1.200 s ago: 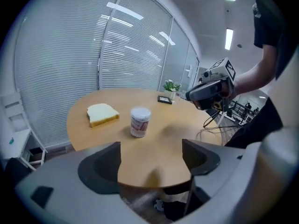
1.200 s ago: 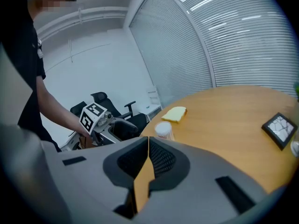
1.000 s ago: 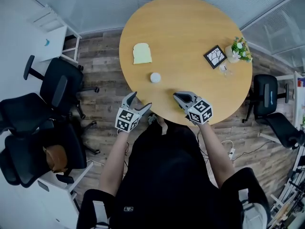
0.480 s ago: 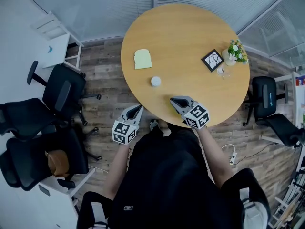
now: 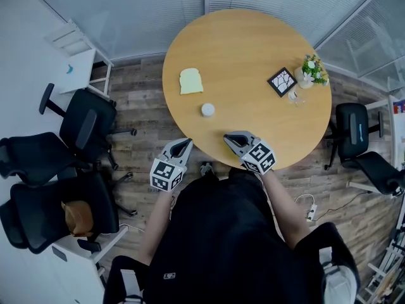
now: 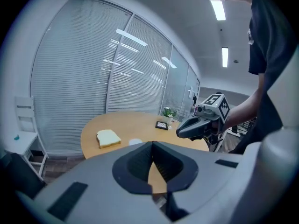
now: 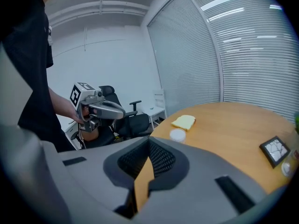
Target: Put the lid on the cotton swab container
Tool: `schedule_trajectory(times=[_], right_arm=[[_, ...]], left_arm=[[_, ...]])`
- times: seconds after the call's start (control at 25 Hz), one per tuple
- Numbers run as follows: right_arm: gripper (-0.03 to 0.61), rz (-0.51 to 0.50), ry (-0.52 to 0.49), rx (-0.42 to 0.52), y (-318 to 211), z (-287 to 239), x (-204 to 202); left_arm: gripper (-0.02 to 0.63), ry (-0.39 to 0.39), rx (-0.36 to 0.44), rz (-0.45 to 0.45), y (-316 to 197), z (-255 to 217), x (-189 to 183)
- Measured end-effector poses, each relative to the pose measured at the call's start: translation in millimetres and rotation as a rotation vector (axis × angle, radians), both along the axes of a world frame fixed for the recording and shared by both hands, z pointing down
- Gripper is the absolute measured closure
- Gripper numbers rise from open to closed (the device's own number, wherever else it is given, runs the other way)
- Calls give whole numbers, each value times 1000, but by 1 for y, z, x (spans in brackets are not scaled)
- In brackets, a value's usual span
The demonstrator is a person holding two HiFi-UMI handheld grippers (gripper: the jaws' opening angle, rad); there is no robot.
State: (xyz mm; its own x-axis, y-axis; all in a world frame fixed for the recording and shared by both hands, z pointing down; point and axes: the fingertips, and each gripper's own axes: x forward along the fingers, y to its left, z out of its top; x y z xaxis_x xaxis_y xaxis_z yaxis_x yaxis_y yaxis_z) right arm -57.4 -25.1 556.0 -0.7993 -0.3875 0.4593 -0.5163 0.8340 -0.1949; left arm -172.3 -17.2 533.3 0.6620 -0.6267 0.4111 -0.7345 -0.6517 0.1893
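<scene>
The cotton swab container (image 5: 207, 109) is a small, low, round white piece with a pale top. It stands by itself on the round wooden tabletop (image 5: 253, 43), in the near-left part. From here I cannot tell whether a lid is seated on it. Just beyond it, toward the far left, lies a pale yellow toast-shaped sponge (image 5: 190, 80). A small black picture frame (image 5: 282, 81) and a little potted plant (image 5: 311, 68) stand well apart from it on the right side. In the right gripper view the container (image 7: 177, 134) shows as a white disc near the table's edge, with the sponge (image 7: 184, 122) behind it.

The left hand-held gripper (image 5: 185, 143) is held just off the near-left rim, over the wooden floor (image 5: 136, 100). It points forward and slightly down toward the container without touching it. Its jaws have just been closing and now meet at the tips with nothing between them. The right hand-held gripper (image 5: 229, 137) reaches over the near rim of the tabletop and is tilted a little downward. Its jaws are also together and empty. Both marker cubes face back toward the person. The person's bare forearms come out of a black shirt and angle outward from the body. The two grippers are near each other but apart, with the container ahead between them.
</scene>
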Motion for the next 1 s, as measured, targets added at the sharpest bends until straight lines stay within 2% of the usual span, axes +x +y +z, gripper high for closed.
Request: schedule_trajectory(times=[1.0], right_arm=[[574, -27, 30, -16, -2, 6, 14]], left_arm=[[607, -1, 2, 4, -3, -3, 9]])
